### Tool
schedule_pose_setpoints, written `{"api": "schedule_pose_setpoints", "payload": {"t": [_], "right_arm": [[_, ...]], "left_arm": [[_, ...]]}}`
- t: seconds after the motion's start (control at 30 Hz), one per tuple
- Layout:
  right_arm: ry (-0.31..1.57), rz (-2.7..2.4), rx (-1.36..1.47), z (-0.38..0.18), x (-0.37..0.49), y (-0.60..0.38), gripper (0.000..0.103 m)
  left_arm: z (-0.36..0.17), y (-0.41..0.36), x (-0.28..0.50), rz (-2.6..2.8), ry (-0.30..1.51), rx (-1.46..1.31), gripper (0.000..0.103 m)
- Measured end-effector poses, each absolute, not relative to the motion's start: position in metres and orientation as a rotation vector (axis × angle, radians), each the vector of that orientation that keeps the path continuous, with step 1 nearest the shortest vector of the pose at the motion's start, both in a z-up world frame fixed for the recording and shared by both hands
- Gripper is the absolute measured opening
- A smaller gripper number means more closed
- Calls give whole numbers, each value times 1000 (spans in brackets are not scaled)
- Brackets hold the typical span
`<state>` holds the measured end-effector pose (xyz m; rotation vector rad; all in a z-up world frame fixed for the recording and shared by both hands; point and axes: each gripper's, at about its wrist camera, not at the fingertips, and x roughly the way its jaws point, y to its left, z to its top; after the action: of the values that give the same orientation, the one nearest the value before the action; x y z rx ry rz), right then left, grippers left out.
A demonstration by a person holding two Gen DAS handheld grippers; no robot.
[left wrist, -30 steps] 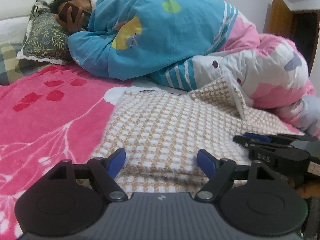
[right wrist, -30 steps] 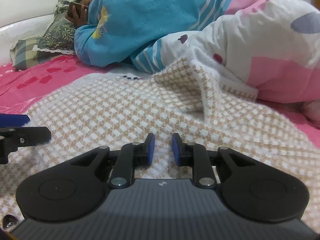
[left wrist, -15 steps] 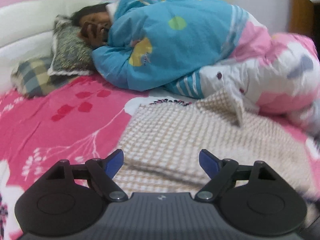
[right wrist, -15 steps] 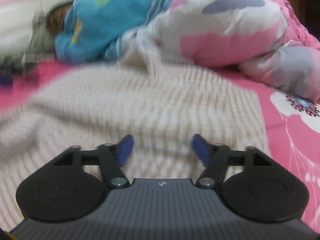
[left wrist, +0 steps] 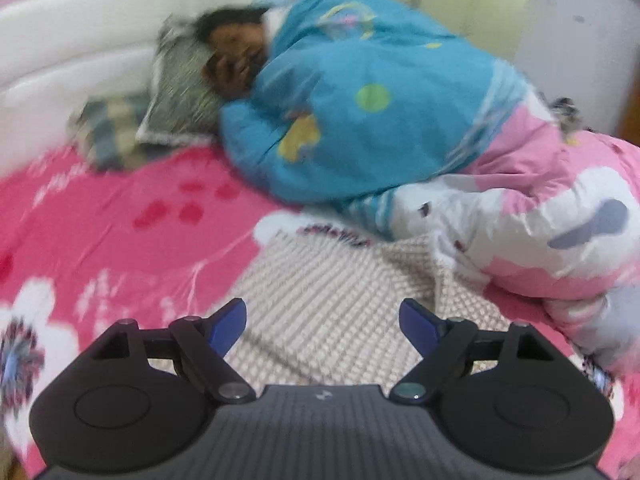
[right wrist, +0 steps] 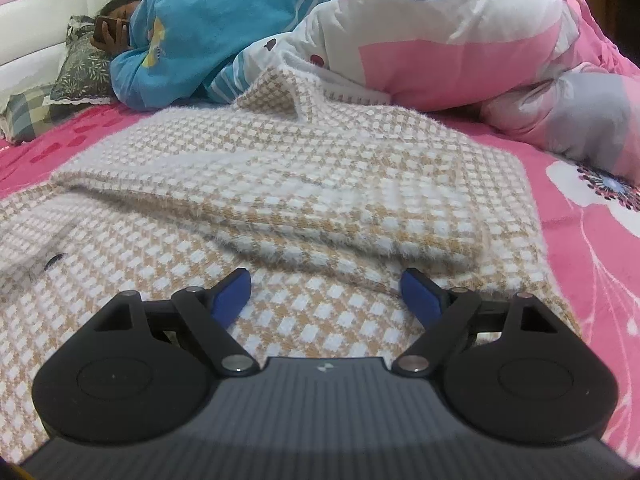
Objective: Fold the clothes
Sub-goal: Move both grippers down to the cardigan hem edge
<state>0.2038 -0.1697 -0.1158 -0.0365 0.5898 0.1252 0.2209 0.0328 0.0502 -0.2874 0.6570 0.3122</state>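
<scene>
Checked knit garment [right wrist: 280, 184], tan and white, lies flat on the pink floral bed sheet [right wrist: 580, 248], its far edge against the quilt [right wrist: 460, 40]. From the right wrist view we get it sharp: one layer folded over another, fold edge running just ahead of the right tongs [right wrist: 326, 292], a corner peaked up near the quilt. Right tongs spread wide, holding nothing, just above the fabric. Left wrist view is motion-blurred; we see only the garment's [left wrist: 332, 292] left part there, weave smeared. Left tongs [left wrist: 322, 324] also spread, empty. That view shows more bare sheet [left wrist: 100, 240] at left and a white headboard [left wrist: 72, 52]. Both views show a person [right wrist: 120, 20] under the quilt [left wrist: 360, 100], head on a pillow [right wrist: 80, 72]. We can't tell what kind of garment it is; its near edge is hidden behind the tongs' bodies.
</scene>
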Motion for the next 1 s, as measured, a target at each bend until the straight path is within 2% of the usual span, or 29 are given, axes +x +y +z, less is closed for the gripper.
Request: {"api": "schedule_pose_setpoints", "payload": {"t": [0.23, 0.37, 0.57, 0.67, 0.8, 1.0], "right_arm": [[587, 134, -9, -117, 203, -174, 84], [605, 172, 48, -113, 206, -182, 89], [578, 257, 269, -76, 160, -256, 89], [581, 230, 376, -62, 117, -309, 89], [702, 299, 543, -75, 78, -348, 88], [785, 342, 573, -99, 58, -329, 83]], "left_arm": [[16, 90, 188, 109, 679, -277, 85], [-8, 135, 141, 73, 733, -281, 85], [-39, 184, 80, 20, 814, -269, 85], [-54, 194, 59, -31, 842, -240, 85], [-82, 193, 41, -89, 924, -235, 85], [-98, 194, 24, -107, 910, -284, 82]]}}
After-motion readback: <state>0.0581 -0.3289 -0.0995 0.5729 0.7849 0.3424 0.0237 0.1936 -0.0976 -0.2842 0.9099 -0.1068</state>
